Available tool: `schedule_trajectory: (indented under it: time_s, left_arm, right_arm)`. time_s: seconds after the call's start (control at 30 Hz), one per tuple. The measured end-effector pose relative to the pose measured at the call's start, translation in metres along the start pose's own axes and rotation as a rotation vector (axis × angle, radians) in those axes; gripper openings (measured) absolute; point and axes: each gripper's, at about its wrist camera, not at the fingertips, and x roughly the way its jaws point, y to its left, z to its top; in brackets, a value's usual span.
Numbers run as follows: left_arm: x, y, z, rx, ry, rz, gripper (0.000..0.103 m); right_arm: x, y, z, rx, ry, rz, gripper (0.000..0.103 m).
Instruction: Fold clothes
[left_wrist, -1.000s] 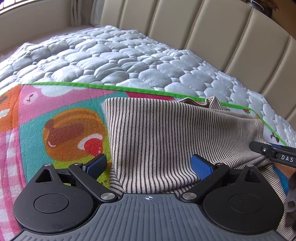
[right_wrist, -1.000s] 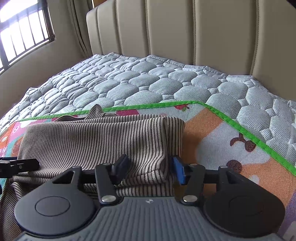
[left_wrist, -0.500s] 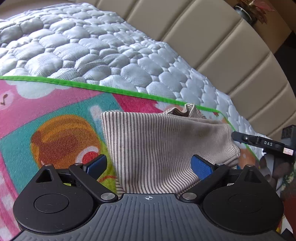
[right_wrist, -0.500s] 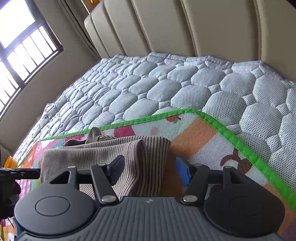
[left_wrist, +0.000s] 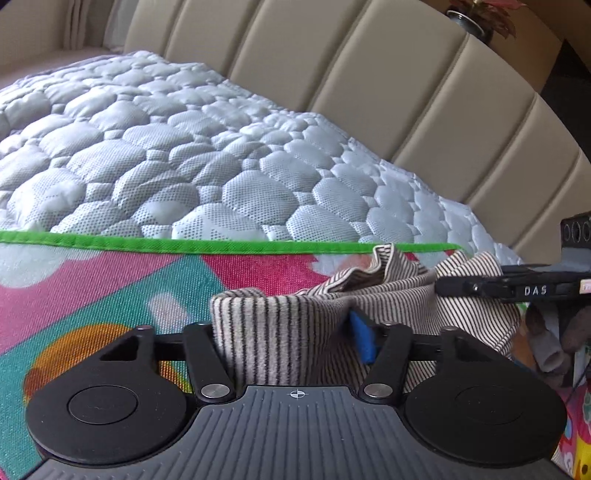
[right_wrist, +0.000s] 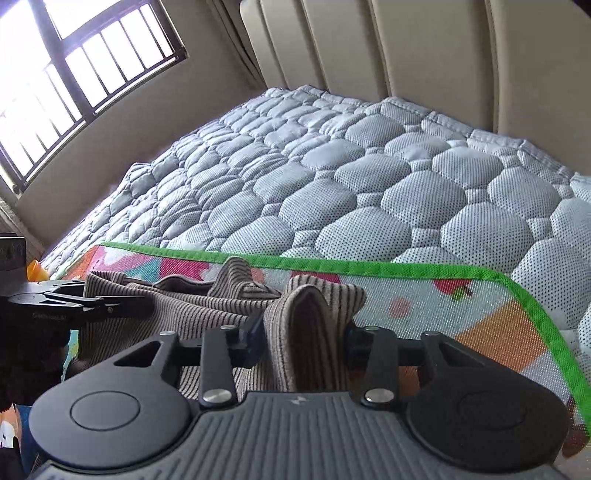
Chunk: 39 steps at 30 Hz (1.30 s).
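Both grips have just closed: the left gripper (left_wrist: 286, 332) and right gripper (right_wrist: 303, 338), fingers wide a second ago, now pinch bunched folds of the striped garment (left_wrist: 388, 291), lifting it off the play mat (left_wrist: 110, 280) on the bed, so the next fold looks underway.

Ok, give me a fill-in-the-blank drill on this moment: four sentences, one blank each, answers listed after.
1. Both grippers are shut on the ____ garment.
2. The play mat has a border coloured ____.
3. The mat lies on a quilted grey ____.
4. In the right wrist view, the left gripper appears on the ____ side of the picture.

Answers: striped; green; mattress; left
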Motion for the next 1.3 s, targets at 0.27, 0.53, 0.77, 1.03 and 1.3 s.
schedule_trajectory:
  time_s: [0.27, 0.53, 0.77, 1.03, 1.3]
  left_arm:
    - [-0.081, -0.057, -0.006, 0.194, -0.01, -0.025, 0.036]
    - [-0.163, -0.098, -0.077, 0.347, 0.155, -0.016, 0.042]
    - [-0.217, -0.103, -0.118, 0.321, 0.268, -0.032, 0.075]
    - [-0.204, -0.079, -0.126, -0.09, 0.267, -0.049, 0.086]
    - [-0.144, -0.059, -0.137, -0.216, 0.313, 0.074, 0.079]
  right_arm:
    - [-0.098, 0.065, -0.023, -0.308, -0.053, -0.005, 0.031]
    - [-0.168, 0.123, -0.113, -0.637, 0.107, -0.087, 0.032]
    - [-0.218, 0.141, -0.169, -0.722, 0.223, -0.142, 0.04]
    - [-0.241, 0.121, -0.16, -0.324, 0.119, -0.078, 0.065]
    - [-0.154, 0.1, -0.147, -0.063, 0.116, -0.125, 0.065]
